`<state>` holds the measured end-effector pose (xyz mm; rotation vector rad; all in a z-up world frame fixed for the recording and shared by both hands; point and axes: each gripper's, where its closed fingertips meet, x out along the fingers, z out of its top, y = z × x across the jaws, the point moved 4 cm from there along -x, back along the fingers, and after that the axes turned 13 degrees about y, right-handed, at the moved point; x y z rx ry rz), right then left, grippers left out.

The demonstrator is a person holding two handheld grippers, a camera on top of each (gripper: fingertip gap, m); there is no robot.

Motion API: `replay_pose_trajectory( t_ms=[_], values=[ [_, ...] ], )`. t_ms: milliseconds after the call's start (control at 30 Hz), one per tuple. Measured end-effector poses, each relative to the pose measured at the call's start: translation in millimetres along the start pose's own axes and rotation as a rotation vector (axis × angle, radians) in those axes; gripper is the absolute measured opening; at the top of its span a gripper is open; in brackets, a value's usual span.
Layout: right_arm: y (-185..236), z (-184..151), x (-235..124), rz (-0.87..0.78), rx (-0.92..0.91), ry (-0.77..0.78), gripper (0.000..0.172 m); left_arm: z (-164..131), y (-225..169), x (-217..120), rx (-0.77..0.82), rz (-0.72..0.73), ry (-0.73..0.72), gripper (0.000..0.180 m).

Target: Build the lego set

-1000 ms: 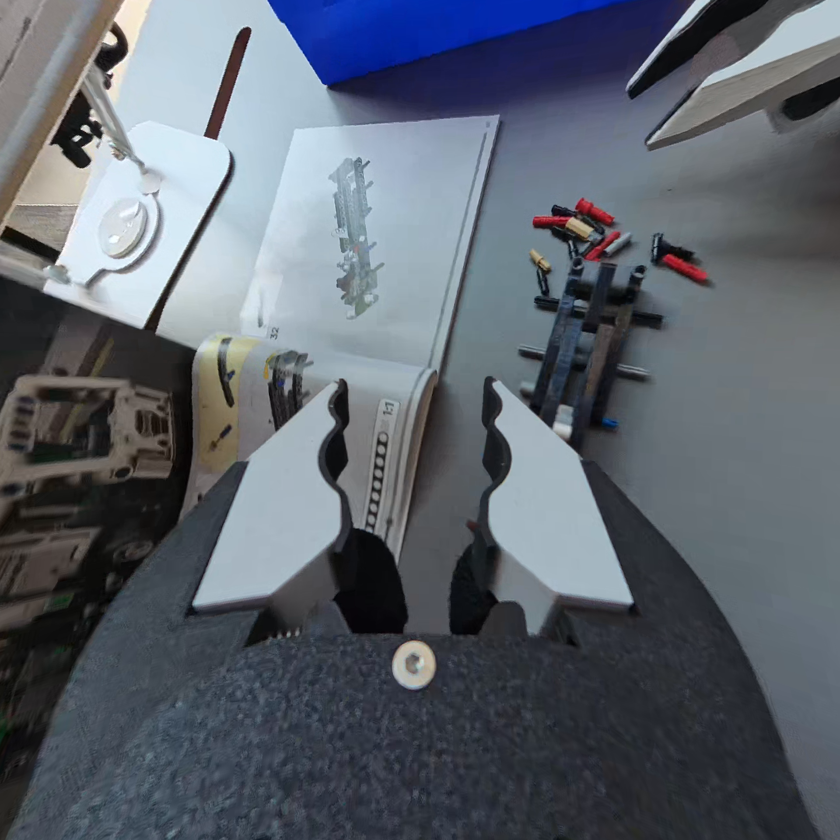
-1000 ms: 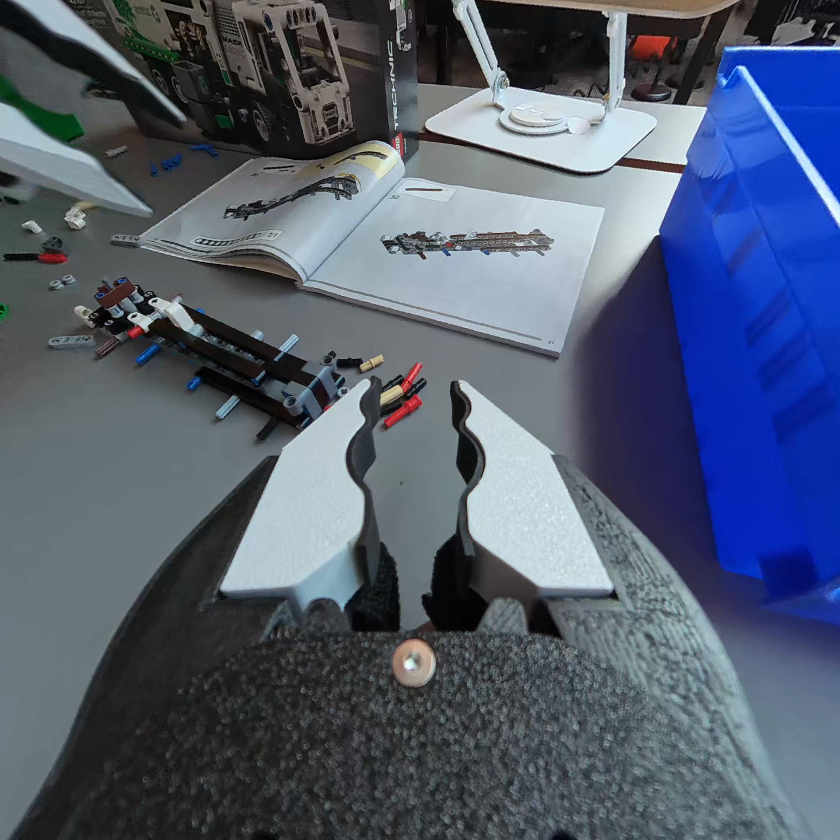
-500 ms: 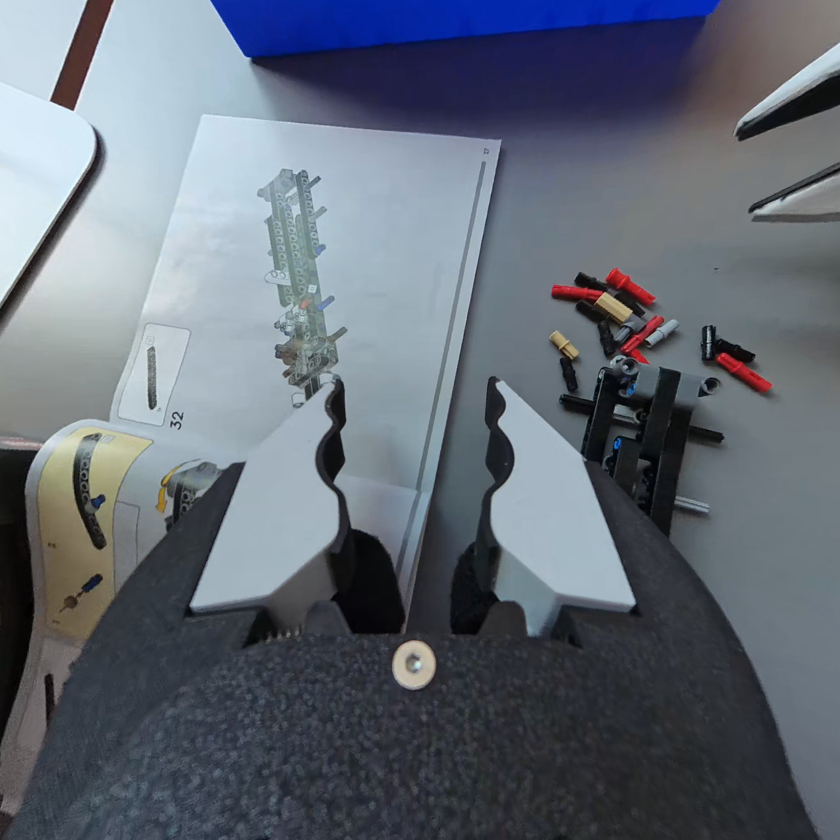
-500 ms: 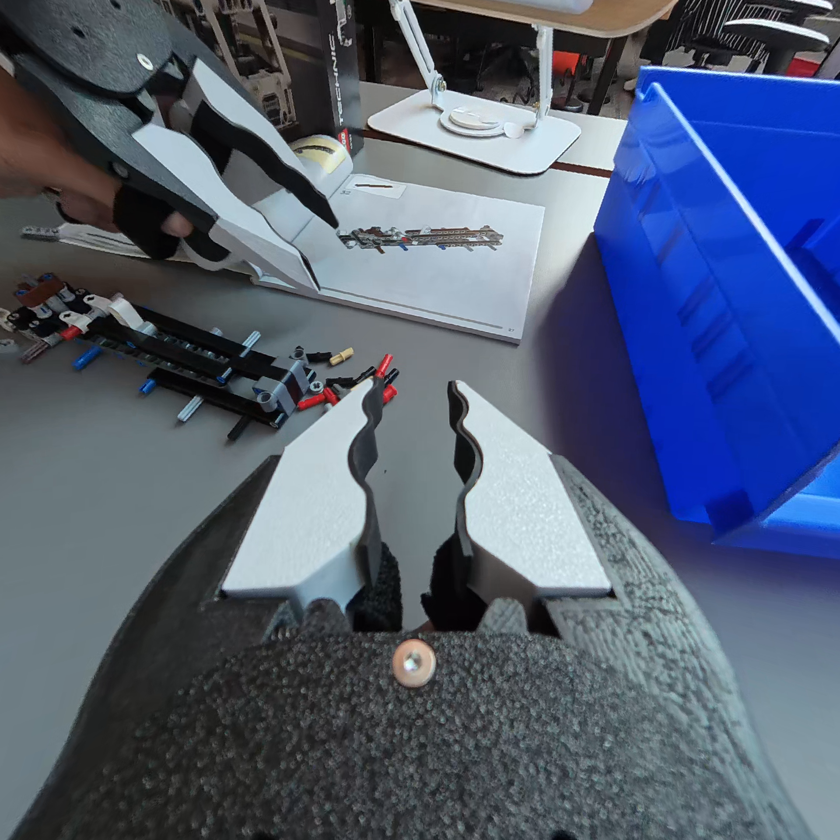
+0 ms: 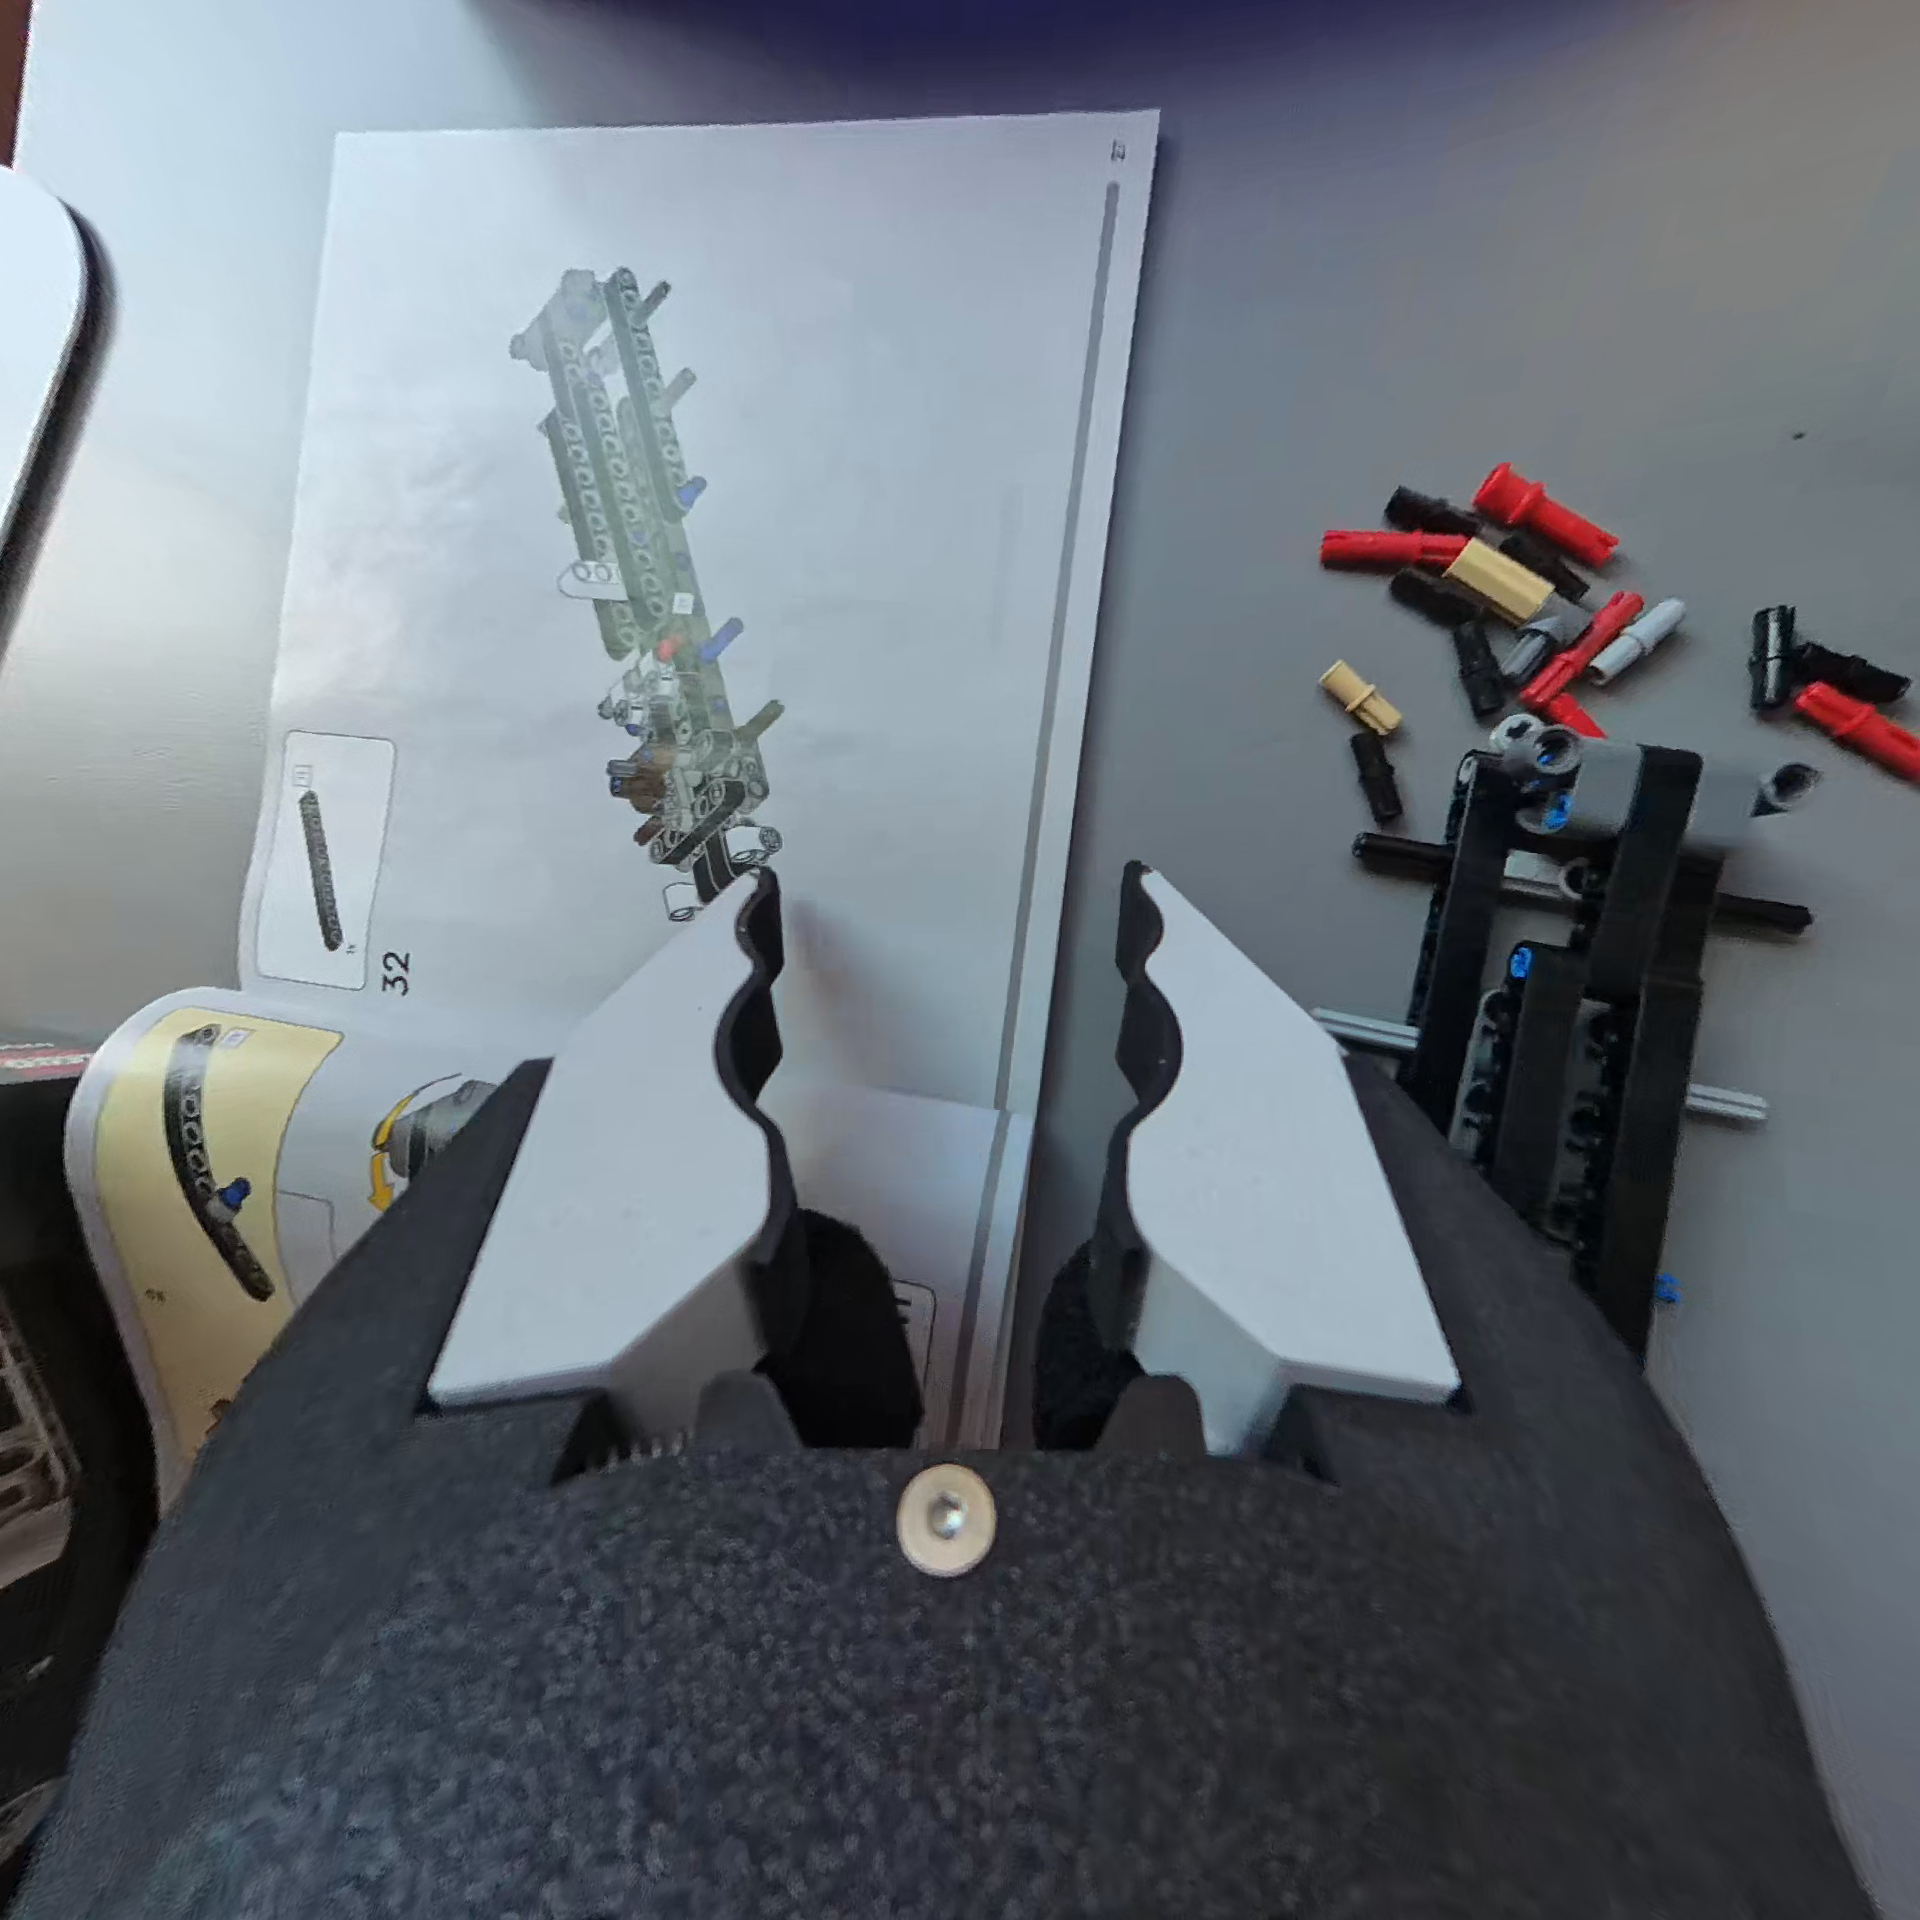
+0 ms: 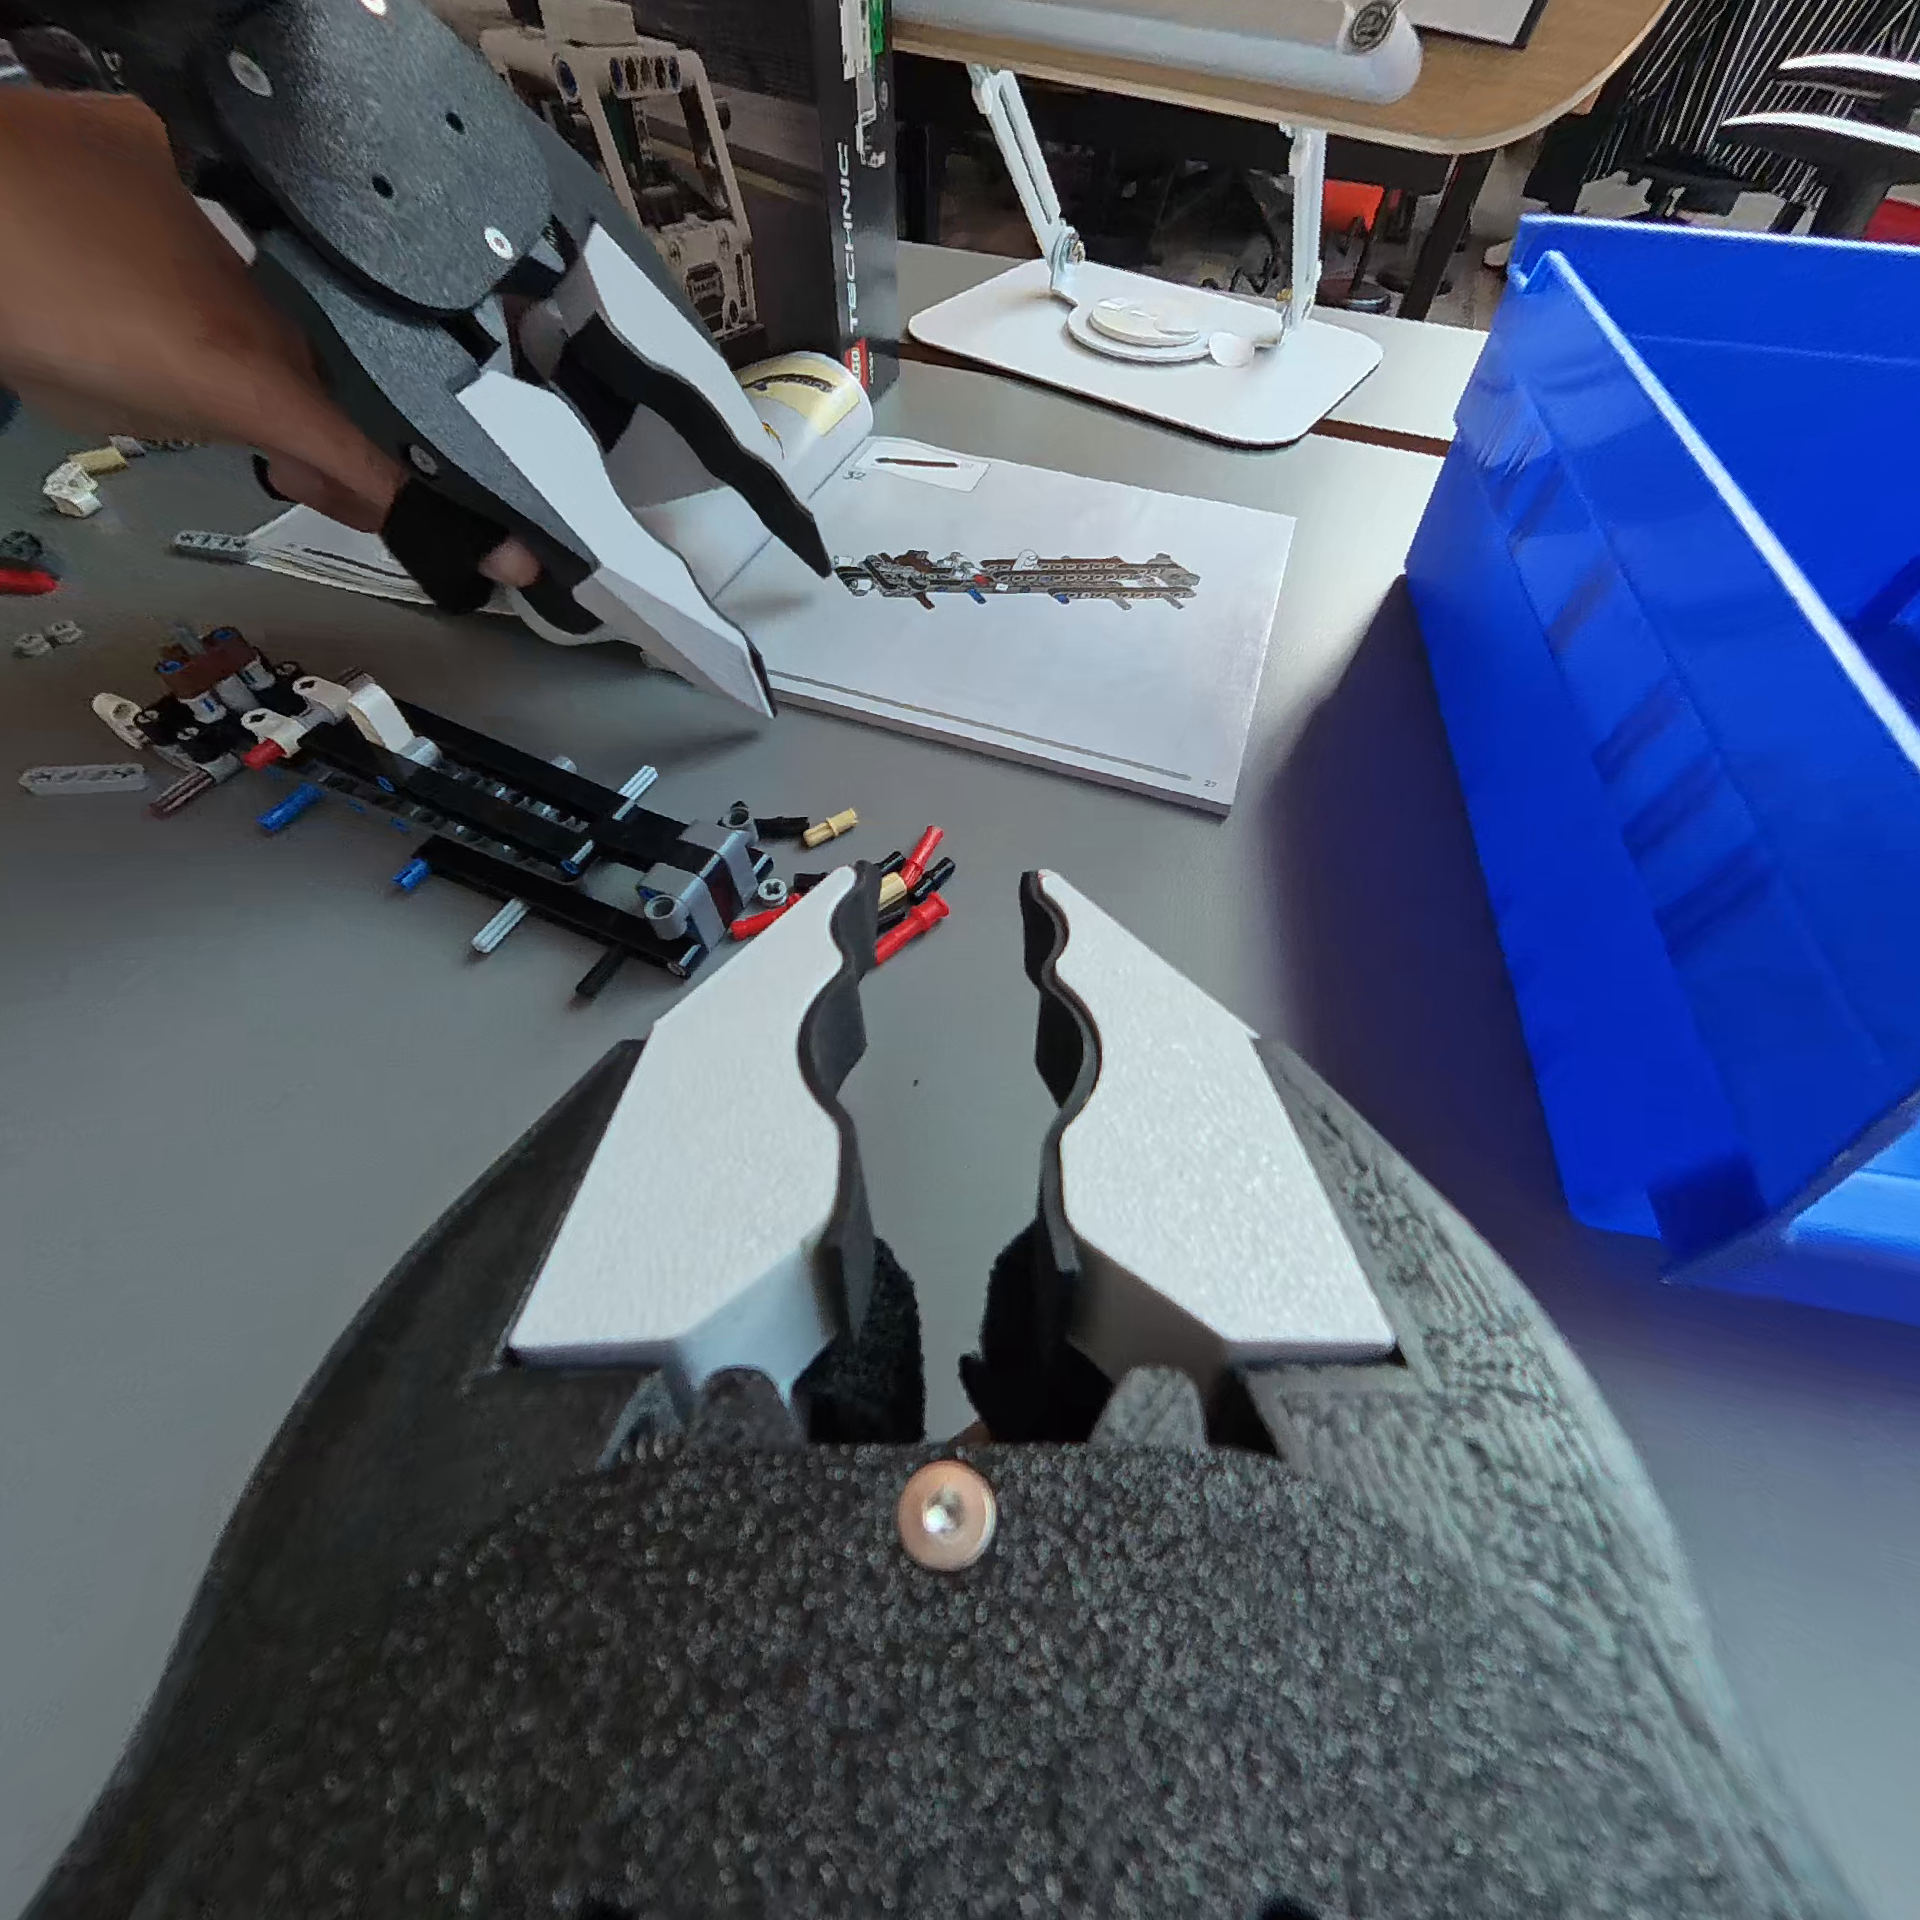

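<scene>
My left gripper [image 5: 948, 883] is open and empty, low over the right-hand page of an open instruction booklet [image 5: 831, 468]. It also shows in the right wrist view [image 6: 790, 634], held by a hand, with one fingertip over the page edge. My right gripper [image 6: 940, 883] is open and empty above the grey table [image 6: 260, 1091]. Just ahead of its left finger lies a small pile of red, black and tan pins [image 6: 909, 883]. The same pile [image 5: 1538, 592] shows in the left wrist view. A long black beam assembly [image 6: 499, 800] lies left of the pile.
A blue plastic bin [image 6: 1704, 727] stands at the right. A printed toy-set box [image 6: 727, 156] and a white lamp base [image 6: 1143, 353] stand behind the booklet. Loose small parts [image 6: 73, 488] lie at the far left of the table.
My left gripper has moved forward and down over the booklet's right page, staying open. My right gripper has drawn closer to the pin pile, still open.
</scene>
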<state>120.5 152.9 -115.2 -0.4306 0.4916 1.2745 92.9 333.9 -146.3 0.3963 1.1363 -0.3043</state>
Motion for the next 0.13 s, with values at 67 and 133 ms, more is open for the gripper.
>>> replay_pose_trajectory(
  t_ms=[67, 133],
  values=[
    [1.3, 0.3, -0.7, 0.0, -0.011, -0.006, 0.027, -0.2, 1.9, 3.1, 0.009, -0.023, -0.014, 0.059],
    [4.4, -0.2, 0.1, 0.014, -0.032, 0.001, 0.027, -2.1, 2.3, 4.4, 0.005, -0.068, -0.03, 0.057]
  ],
)
